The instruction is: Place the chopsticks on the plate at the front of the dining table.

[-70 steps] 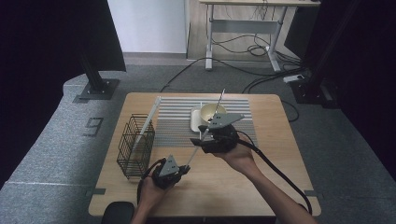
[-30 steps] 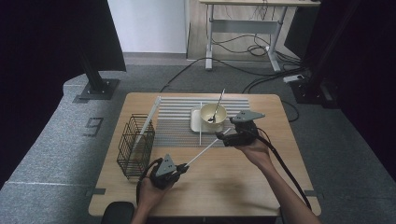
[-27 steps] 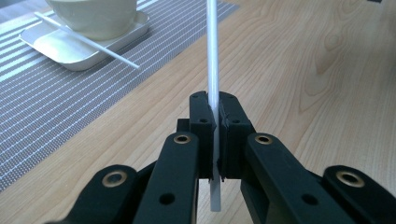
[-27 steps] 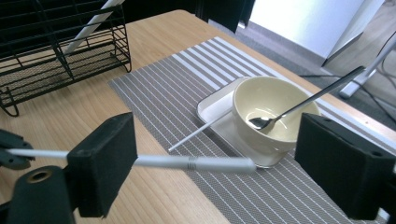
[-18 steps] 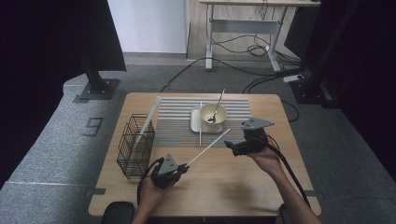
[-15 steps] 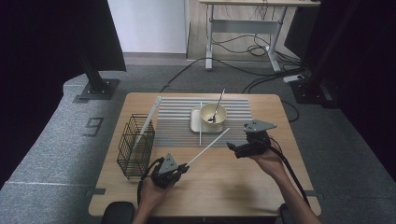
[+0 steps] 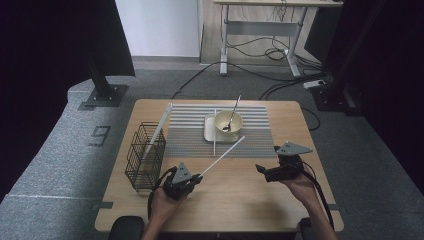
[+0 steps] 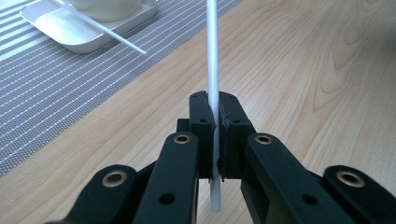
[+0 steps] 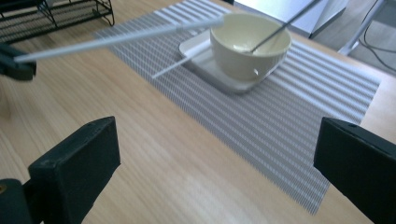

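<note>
Near the table's [image 7: 240,200] front-left edge we see the left gripper [image 7: 196,178] clenched on a white chopstick [image 7: 222,156]; its lower end is cut off behind the jaws. Front-right, the right gripper [image 7: 260,169] gapes empty, bare wood between them.

Setting: a lab or studio recording bay, not a home. Evidence: pale wooden table [image 7: 250,200] on grey carpeted floor [image 7: 60,150], black curtain panels [image 7: 45,45] at 9 and 3 o'clock, black metal stand base [image 7: 102,95] at 10 o'clock. At 12 o'clock, a grey metal-framed desk [image 7: 260,25] with loose black cables [image 7: 260,50] and a white power strip [image 7: 318,84].
</note>
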Tool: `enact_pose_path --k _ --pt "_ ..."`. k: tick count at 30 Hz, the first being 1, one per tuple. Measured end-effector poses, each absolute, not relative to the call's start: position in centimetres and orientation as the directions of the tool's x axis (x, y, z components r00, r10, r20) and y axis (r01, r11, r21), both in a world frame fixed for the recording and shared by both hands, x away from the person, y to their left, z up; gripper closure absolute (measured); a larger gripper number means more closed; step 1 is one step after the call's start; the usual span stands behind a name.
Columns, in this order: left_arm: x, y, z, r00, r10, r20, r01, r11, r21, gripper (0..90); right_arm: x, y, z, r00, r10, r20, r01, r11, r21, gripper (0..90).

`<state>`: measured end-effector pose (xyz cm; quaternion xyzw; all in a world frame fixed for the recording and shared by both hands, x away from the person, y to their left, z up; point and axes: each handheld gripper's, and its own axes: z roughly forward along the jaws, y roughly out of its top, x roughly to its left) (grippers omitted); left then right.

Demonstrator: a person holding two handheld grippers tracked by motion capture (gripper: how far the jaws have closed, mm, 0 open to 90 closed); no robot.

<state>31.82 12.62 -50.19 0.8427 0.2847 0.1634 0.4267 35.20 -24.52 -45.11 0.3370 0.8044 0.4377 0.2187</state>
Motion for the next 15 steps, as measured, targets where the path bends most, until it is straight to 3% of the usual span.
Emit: enact_pose_path --k 15 --pt "33.7 12.3 -48.5 0.757 0.653 0.029 0.372 -0.467 0.802 85.6 33.6 -26.2 -50.3 -0.676 0.737 -0.002 0.437 0.403 0.804 0.2"
